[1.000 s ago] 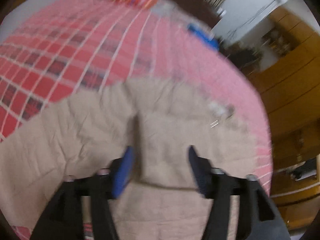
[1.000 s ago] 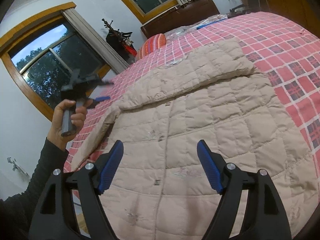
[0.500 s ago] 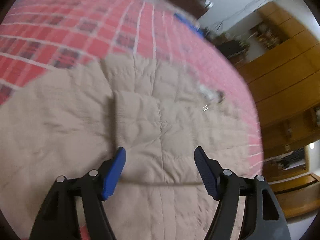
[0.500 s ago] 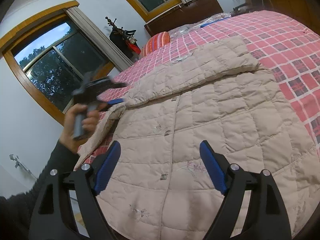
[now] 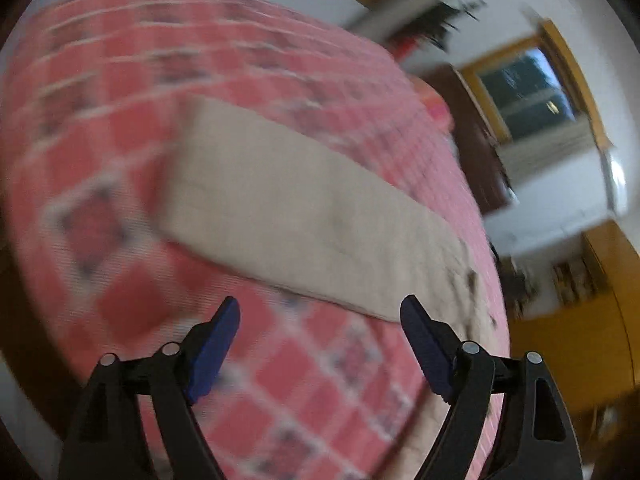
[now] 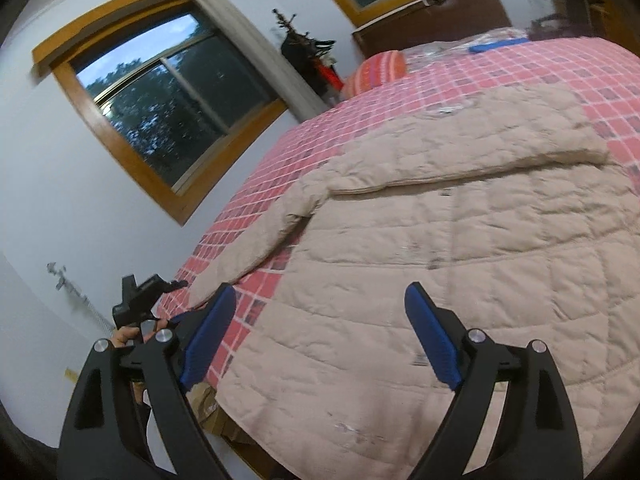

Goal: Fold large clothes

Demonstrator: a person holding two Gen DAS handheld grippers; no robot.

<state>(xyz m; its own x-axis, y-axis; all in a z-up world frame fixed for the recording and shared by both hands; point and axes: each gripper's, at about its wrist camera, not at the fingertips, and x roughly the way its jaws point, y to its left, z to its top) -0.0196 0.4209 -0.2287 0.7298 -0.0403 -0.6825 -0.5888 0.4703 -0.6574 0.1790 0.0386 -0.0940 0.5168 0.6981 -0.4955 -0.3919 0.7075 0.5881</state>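
A large beige quilted coat (image 6: 460, 248) lies spread on a bed with a red checked cover (image 6: 472, 76). One sleeve is folded across the chest; the other sleeve (image 6: 248, 248) trails off to the left. In the blurred left wrist view that sleeve (image 5: 288, 208) lies on the red cover just ahead of my left gripper (image 5: 320, 312), which is open and empty. My right gripper (image 6: 320, 300) hovers open over the coat's lower part with nothing between its fingers. The left gripper (image 6: 144, 296), held by a hand, shows at the bed's left edge near the sleeve's cuff.
A striped orange pillow (image 6: 376, 68) and a blue item (image 6: 500, 44) lie at the head of the bed. Wood-framed windows (image 6: 172, 108) and a coat stand (image 6: 304, 48) line the wall to the left. Yellow wooden cabinets (image 5: 580, 320) stand on the right in the left wrist view.
My left gripper swung down and left, from over the coat's body to the bed's left edge by the trailing sleeve. The right gripper shifted slightly and stays open.
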